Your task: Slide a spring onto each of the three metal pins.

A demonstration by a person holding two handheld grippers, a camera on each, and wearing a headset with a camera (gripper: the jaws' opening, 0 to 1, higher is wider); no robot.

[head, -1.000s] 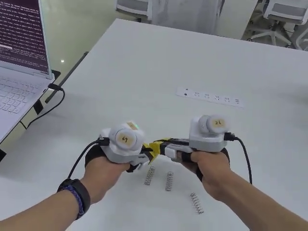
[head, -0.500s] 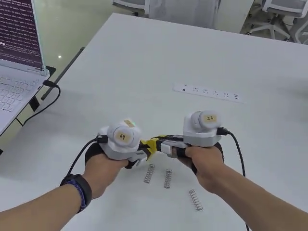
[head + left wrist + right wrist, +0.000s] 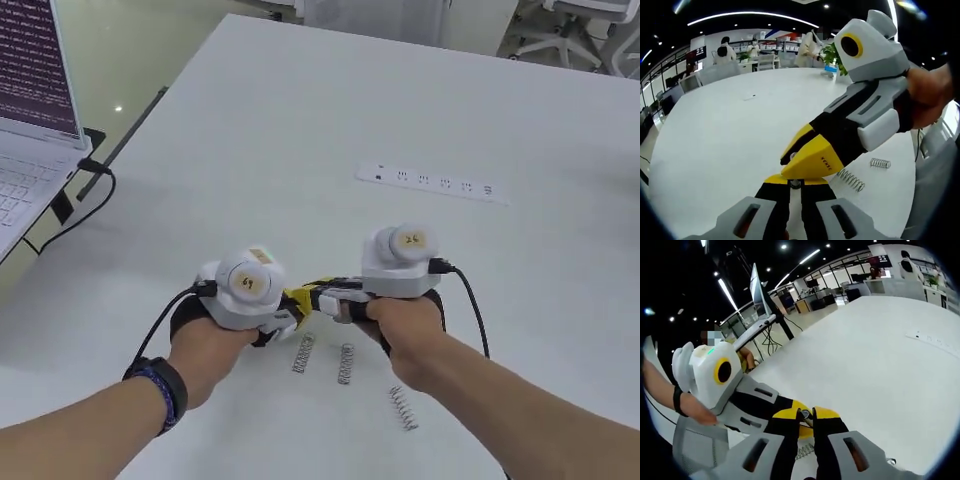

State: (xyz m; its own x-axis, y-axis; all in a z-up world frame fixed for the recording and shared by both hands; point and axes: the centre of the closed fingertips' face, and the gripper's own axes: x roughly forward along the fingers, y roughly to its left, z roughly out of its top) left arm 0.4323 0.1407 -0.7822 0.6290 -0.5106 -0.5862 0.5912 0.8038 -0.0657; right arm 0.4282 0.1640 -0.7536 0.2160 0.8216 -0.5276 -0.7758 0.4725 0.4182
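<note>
Three steel springs lie loose on the white table [image 3: 300, 150]: one [image 3: 303, 353] under the gripper tips, one [image 3: 346, 363] beside it, and one [image 3: 402, 407] nearer the right forearm. Above them my left gripper [image 3: 292, 300] and right gripper [image 3: 318, 296] meet tip to tip, yellow jaws touching. In the right gripper view my right gripper [image 3: 805, 416] is shut on a small metal pin [image 3: 805, 413] at its tips. The left gripper [image 3: 795, 181] has its jaws together, with the right gripper's yellow tips [image 3: 807, 156] just above. Two springs [image 3: 851, 179] [image 3: 880, 163] lie beyond.
A white power strip [image 3: 432, 184] lies farther out on the table. An open laptop [image 3: 30, 90] with a black cable [image 3: 90, 190] stands at the left edge. Office chairs stand past the table's far edge.
The head view has shifted a little. Both grippers stay tip to tip above the springs, and the springs lie where they were.
</note>
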